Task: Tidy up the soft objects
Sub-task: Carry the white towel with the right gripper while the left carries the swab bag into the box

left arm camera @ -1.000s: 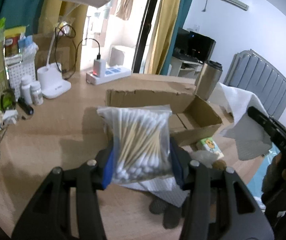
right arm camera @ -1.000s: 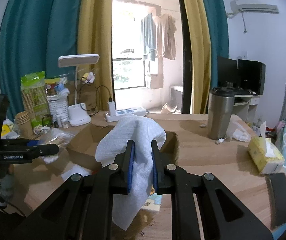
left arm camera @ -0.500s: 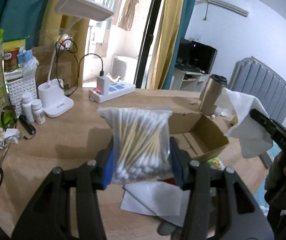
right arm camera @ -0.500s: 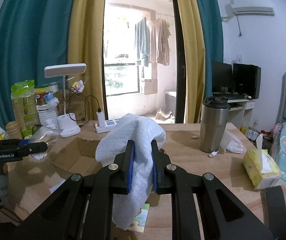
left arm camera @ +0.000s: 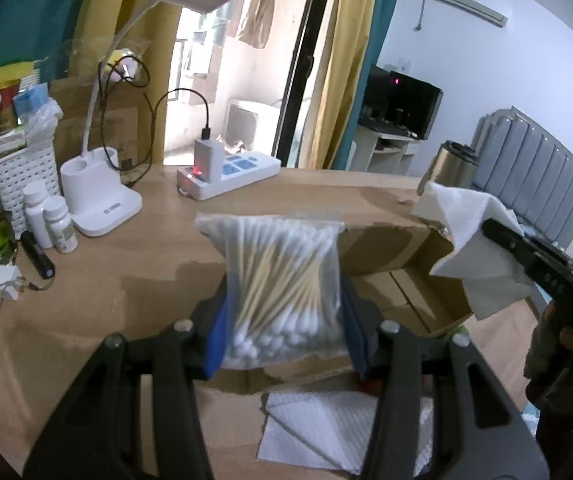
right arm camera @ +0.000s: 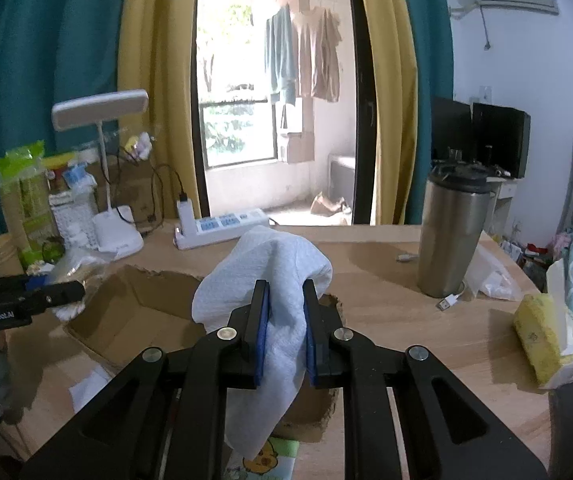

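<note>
A clear plastic bag of cotton swabs (left arm camera: 282,288) is pinched upright in the left tool (left arm camera: 284,320), over the brown cardboard box (left arm camera: 402,276). The right tool (right arm camera: 285,308), angled downward, is clamped on a crumpled white paper towel (right arm camera: 262,276) above the wooden worktop (right arm camera: 386,304).

Wooden table (right arm camera: 386,312); teal and yellow curtains (right arm camera: 386,80) framing bright balcony door (right arm camera: 274,100); laundry (right arm camera: 306,56) hanging outside; wall air conditioner (right arm camera: 502,0); dark monitors (right arm camera: 482,136); grey padded headboard (left arm camera: 534,184).
</note>
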A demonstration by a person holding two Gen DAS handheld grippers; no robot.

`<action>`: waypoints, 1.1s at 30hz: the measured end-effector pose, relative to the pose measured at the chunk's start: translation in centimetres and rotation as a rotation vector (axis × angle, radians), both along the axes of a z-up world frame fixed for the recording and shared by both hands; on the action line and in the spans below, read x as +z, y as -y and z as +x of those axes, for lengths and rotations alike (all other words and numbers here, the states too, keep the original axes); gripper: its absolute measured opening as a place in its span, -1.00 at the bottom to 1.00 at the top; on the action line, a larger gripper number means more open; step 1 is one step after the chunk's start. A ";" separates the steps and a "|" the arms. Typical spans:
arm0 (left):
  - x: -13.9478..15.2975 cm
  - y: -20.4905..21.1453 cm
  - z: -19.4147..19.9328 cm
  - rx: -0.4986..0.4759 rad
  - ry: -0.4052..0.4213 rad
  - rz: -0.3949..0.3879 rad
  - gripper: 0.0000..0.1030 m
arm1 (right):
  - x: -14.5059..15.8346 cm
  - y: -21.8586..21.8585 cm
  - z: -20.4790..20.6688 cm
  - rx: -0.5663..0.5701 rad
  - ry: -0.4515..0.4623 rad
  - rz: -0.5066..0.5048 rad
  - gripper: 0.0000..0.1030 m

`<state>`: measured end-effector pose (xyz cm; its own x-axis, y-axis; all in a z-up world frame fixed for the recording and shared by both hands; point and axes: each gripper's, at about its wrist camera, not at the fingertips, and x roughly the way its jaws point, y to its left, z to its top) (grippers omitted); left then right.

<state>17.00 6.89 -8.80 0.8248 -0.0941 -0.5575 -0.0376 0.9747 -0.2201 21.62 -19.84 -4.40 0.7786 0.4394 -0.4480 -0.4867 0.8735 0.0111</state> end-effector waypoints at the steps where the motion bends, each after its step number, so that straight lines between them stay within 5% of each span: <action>1: -0.1 0.0 0.4 -0.003 -0.006 0.000 -0.04 | -0.3 -0.3 0.4 -0.001 -0.011 -0.005 -0.68; 27: -2.3 2.6 4.5 -0.054 -0.092 0.060 -0.02 | -4.5 -2.5 2.3 0.027 -0.190 -0.160 -0.68; 33: -2.6 2.6 5.0 -0.049 -0.115 0.047 0.00 | -5.0 -2.6 2.3 0.043 -0.207 -0.178 -0.54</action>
